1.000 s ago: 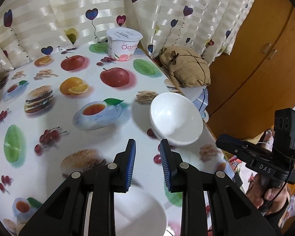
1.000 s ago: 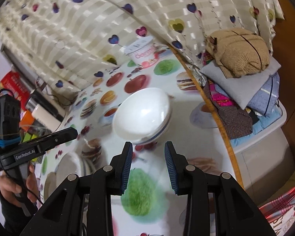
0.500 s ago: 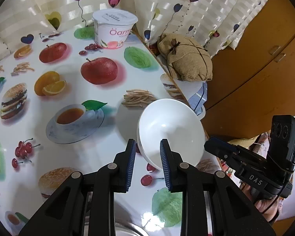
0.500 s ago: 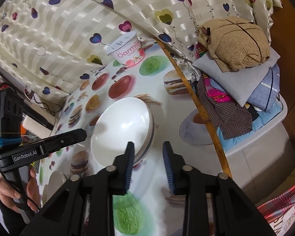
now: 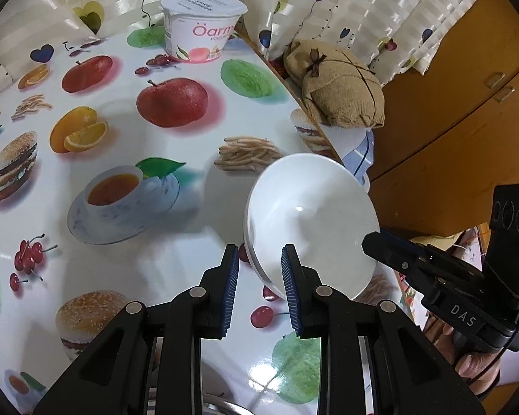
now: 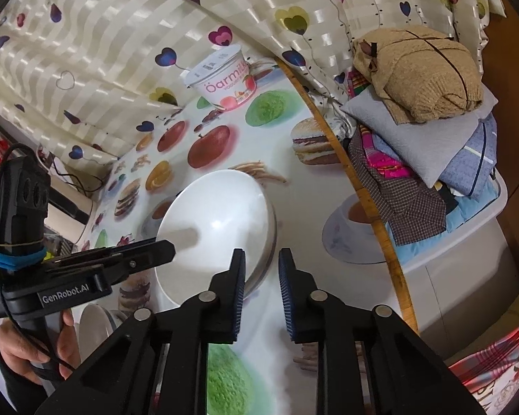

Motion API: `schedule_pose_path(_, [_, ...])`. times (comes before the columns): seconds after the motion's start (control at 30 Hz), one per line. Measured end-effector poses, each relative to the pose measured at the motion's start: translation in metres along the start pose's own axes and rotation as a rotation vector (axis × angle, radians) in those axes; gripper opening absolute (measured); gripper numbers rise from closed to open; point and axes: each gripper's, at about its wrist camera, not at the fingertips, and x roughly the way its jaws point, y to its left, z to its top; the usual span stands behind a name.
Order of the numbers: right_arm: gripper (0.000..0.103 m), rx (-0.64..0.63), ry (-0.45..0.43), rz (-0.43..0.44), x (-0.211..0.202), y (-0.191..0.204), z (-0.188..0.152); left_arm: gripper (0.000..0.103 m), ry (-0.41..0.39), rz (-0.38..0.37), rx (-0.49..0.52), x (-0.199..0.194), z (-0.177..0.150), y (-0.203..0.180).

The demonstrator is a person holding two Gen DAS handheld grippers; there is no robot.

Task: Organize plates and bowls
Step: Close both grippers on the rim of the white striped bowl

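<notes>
With the white bowl (image 5: 311,221) tilted near the bench (image 5: 176,242) edge, both the left gripper (image 5: 260,269) and right gripper (image 6: 261,271) straddle its rim with jaws apart, so close squarely before lifting.

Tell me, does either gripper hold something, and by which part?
Left gripper: nothing, open around the white bowl's rim. Right gripper: also astride that rim, but a firm hold cannot be told.
</notes>
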Motion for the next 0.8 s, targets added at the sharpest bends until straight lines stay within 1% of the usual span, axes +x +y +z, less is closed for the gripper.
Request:
schedule_pose_path(0.1, [0.015,-0.003,-0.005,-0.01,0.001,0.003,0.0,0.026,-0.008,0.003,0.01,0.0,-0.002,-0.003])
schedule_pose_path(0.23, [0.015,0.0,-0.003,-0.009,0.001,0.003,0.001,0.026,-0.021,-0.012,0.005,-0.005,-0.004,-0.002])
schedule_pose_path(0.43, [0.015,-0.019,-0.025,-0.013,-0.011,0.012,0.0,0.026,-0.045,-0.021,0.014,-0.02,-0.009,-0.004])
schedule_pose_path(0.63, [0.015,-0.04,-0.043,-0.009,-0.025,0.027,-0.002,0.026,-0.079,-0.032,0.006,-0.043,-0.017,-0.002])
schedule_pose_path(0.8, [0.015,-0.063,-0.058,-0.005,-0.037,0.046,-0.008,0.026,-0.112,-0.032,0.006,-0.068,-0.028,0.0])
